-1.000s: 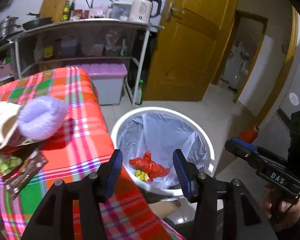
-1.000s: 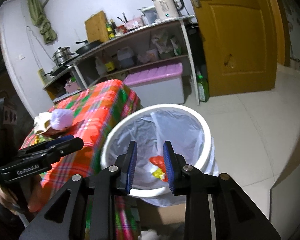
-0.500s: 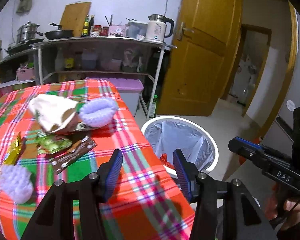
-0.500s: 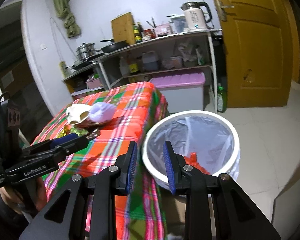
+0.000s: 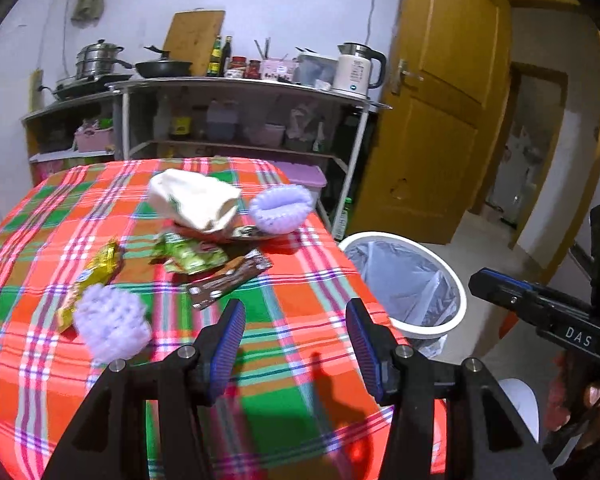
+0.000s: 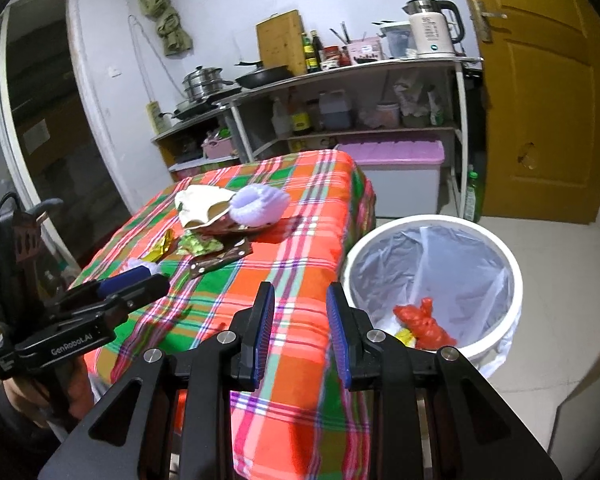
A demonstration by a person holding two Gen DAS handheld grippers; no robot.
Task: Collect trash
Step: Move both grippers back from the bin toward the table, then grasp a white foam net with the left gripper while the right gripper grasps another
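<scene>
Brown wrapper (image 5: pixel 229 280) lies on the surface just ahead of our left gripper (image 5: pixel 296 342), long axis slanting; its fingers stand apart, empty. Right gripper (image 6: pixel 300 330) is opening, empty, nearer the bin (image 6: pixel 496 240).

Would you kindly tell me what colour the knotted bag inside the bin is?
Red bag, clearest in the right wrist view.

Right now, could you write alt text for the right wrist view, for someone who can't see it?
An empty right gripper, jaws opening, hovers over a plaid-covered table strewn with wrappers. Right of the table, a white lined bin holds a red bag; the left gripper shows at left.
</scene>
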